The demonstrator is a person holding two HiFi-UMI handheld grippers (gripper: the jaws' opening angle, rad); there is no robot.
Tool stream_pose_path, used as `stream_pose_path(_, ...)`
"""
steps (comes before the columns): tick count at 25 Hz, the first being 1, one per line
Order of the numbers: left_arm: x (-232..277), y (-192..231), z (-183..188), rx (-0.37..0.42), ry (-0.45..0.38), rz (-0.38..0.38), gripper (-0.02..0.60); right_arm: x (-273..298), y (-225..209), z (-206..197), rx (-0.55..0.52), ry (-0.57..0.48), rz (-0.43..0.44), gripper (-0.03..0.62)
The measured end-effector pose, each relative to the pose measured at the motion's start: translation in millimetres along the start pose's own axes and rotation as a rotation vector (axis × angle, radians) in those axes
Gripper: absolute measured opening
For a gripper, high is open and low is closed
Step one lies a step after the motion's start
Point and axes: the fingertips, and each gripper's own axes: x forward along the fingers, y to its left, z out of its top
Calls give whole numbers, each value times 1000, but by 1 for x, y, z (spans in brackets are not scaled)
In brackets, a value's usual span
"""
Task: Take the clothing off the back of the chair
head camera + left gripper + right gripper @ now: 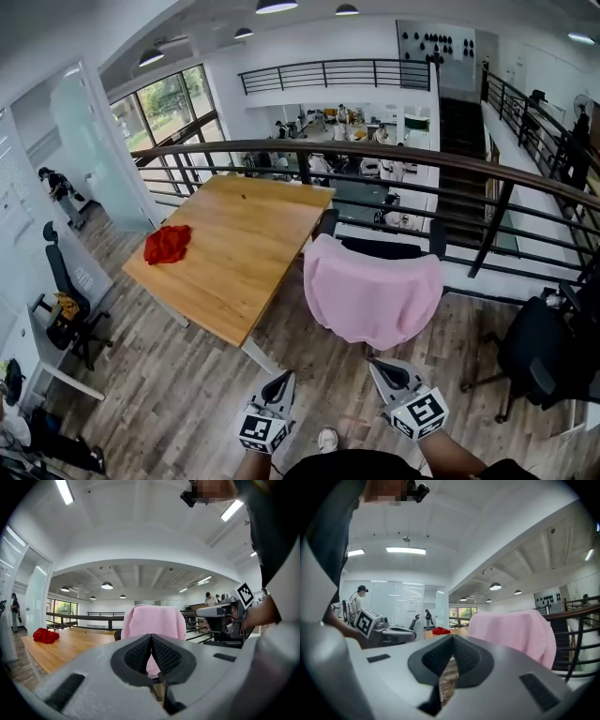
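Pink garment (373, 300) draped over chair (380, 248) back, left hand-held gripper (280, 377) and right hand-held gripper (379, 367) closed, empty, red cloth (167, 244) on worktop (244, 253), shoe (327, 439) visible in head view only

Open floor (187, 394) up to the draped chair (380, 248)
Bare boards lie clear before the pink clothing (373, 291). A wooden table (234, 244) crowds the chair's left, a railing (525, 178) stands close behind, and a black office chair (534, 352) sits off right.

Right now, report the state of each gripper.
Left gripper: closed, holding nothing.
Right gripper: closed, holding nothing.
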Motion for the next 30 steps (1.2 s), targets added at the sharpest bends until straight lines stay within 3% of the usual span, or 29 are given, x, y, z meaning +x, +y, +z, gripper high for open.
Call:
stream_pose_path(15, 64, 49, 8, 6, -61, -180, 15, 30, -35, 8, -23, -4, -229, 3)
stream_pose_path(23, 111, 65, 20, 42, -97, -257, 15, 15, -84, 5, -21, -14, -411, 3)
stream_pose_path(30, 163, 84, 38, 48, -115, -261, 15, -7, -144, 12, -26, 3, -540, 3)
